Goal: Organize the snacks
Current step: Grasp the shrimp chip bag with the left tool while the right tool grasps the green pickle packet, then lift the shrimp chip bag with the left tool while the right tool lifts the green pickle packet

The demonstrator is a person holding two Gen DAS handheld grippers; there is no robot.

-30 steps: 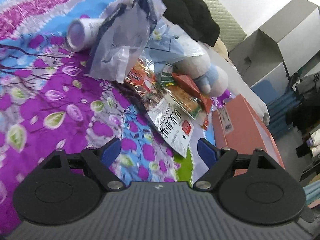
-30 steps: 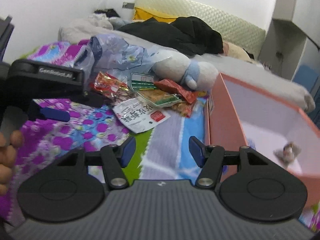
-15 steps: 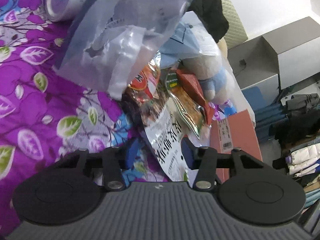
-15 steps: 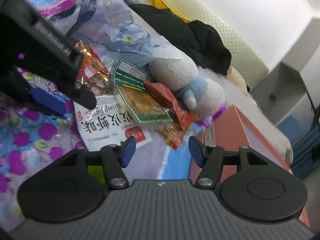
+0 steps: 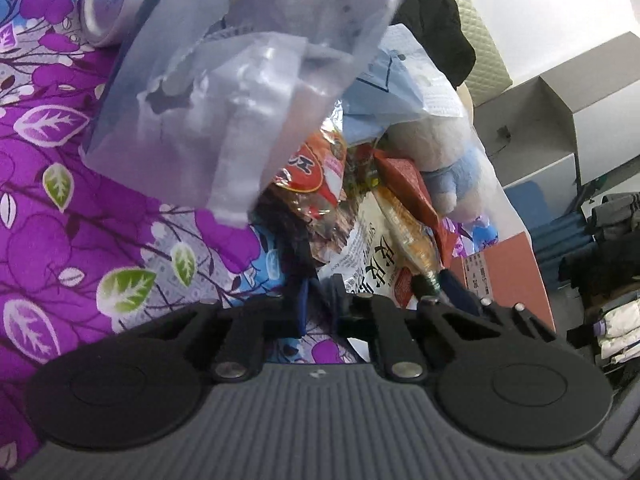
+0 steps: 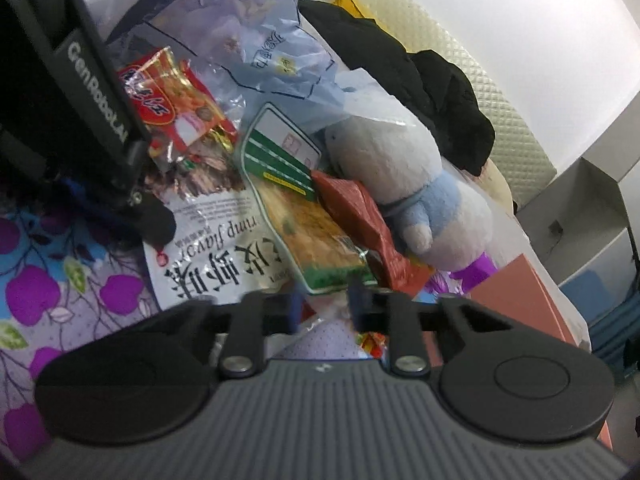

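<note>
Snack packets lie in a pile on the purple floral bedspread [image 5: 100, 200]. A white shrimp-flavour bag [image 5: 372, 268] [image 6: 216, 256] lies nearest. My left gripper [image 5: 318, 300] is nearly shut at its left edge; the bag's corner sits between the fingers. My right gripper [image 6: 324, 304] is narrowed around the lower end of a green and orange packet [image 6: 304, 232]. A red packet [image 6: 176, 108] and a dark red packet [image 6: 356, 216] lie beside them. The left gripper's body [image 6: 80, 92] fills the right view's left side.
A white and blue plush toy [image 6: 404, 184] lies behind the snacks. A crumpled clear plastic bag [image 5: 240, 80] hangs over the pile. An orange-pink box [image 5: 508, 272] [image 6: 516, 288] stands to the right. A tape roll [image 5: 108, 4] lies far left. Black clothing [image 6: 400, 72] sits behind.
Both grippers moved forward into the snack pile and closed their fingers from wide open to narrow, the left at the white bag, the right at the green and orange packet.
</note>
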